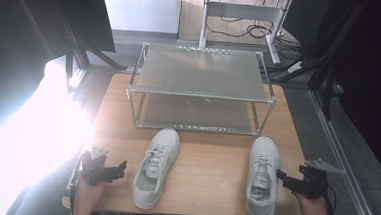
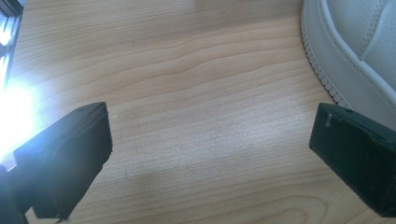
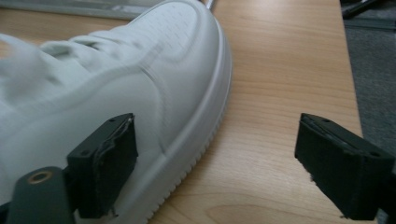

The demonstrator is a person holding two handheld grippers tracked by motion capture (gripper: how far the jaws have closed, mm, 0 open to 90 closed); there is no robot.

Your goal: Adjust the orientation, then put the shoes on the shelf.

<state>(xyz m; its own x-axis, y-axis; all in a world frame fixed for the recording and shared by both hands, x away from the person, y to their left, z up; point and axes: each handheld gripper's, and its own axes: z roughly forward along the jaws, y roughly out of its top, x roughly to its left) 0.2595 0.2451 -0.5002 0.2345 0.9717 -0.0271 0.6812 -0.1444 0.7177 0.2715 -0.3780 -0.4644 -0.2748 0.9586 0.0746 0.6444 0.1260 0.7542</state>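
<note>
We see two white shoes on a wooden desk, both lying in front of a metal rack with two shelves, which we take as our landmark. The left shoe lies in front of the rack's middle, its toe pointing toward the rack and leaning a little to the right, close to the lower shelf. The right shoe lies in front of the rack's right corner, its toe pointing almost straight at the rack. Both are plain white low sneakers with white laces, stitched leather-like panels, a field of tiny holes over the toe and a thick ribbed sole rim.

The right gripper, held in a hand farther from the rack than the shoe's middle, is at the outer side of the right shoe. In the right gripper view its jaws stand wide apart and grasp nothing: one jaw lies in front of the shoe's white side wall, the other over bare desk, with the sole's edge running between them. We cannot tell whether that jaw touches the shoe.

The left gripper is to the left of the left shoe, near but apart from it, held in the other hand. Its jaws are released too, spread over bare wood, with the shoe's ribbed sole just beyond one jaw.
</note>
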